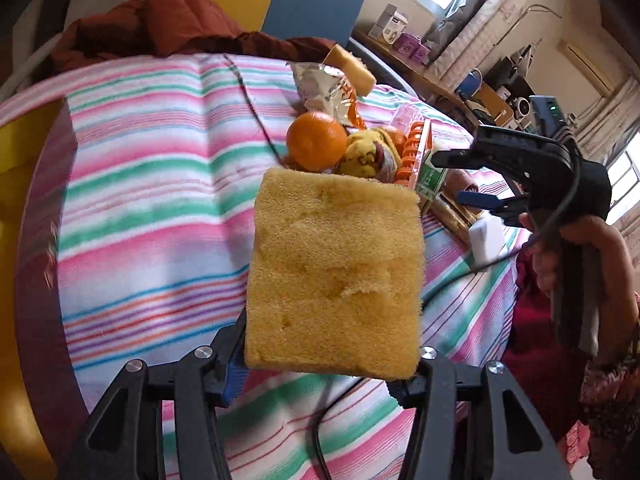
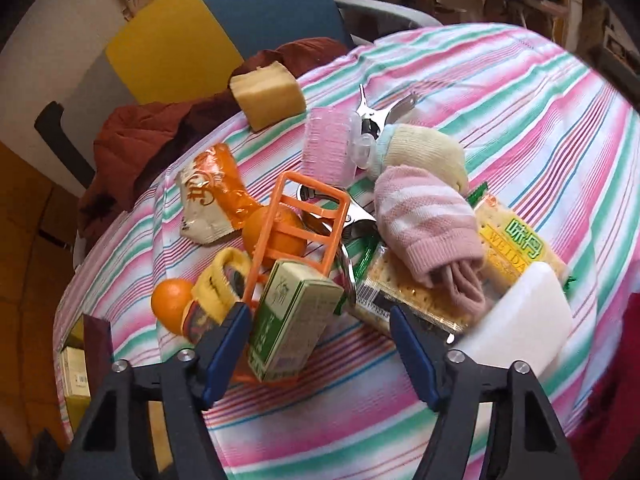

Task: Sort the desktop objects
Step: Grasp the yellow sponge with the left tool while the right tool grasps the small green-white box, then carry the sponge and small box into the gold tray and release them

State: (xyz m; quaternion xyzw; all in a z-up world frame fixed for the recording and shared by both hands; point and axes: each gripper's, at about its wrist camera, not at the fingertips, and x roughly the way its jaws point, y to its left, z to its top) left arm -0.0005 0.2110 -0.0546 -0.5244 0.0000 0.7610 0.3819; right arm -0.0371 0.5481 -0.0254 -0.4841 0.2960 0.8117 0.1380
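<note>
Yellow sponge (image 1: 334, 276) fills the middle of the left wrist view, pinched at its near end between the fingers of the left tool (image 1: 320, 380) and lifted clear above the striped cloth of the bench (image 1: 152, 184); the jaws stand about as wide as the sponge's width, closed on it; the step in hand looks like carrying this sponge off from the heap to wherever its kind is gathered; a second sponge block (image 2: 267, 94) lies at the far edge of the bench beside the rust-red cloth (image 2: 132, 136), so that may be the place for it, though this is only a guess; the right tool (image 2: 320, 344) hangs with its jaws wide apart and nothing between them, poised just over the near side of the heap; directly ahead of it the green carton (image 2: 294, 324) leans against the orange plastic rack (image 2: 296, 232), with an orange (image 2: 172, 304) and a yellow sock (image 2: 218, 284) toward the left, and a pink sock (image 2: 428, 236) lying on the cracker packet (image 2: 516, 240) toward the right; a white block (image 2: 520, 320) sits close by the right finger; the next move for the left calls for a steady carry and a gentle release, since soft foam springs back; the right must pick one thing without dragging the tangled neighbours
</note>
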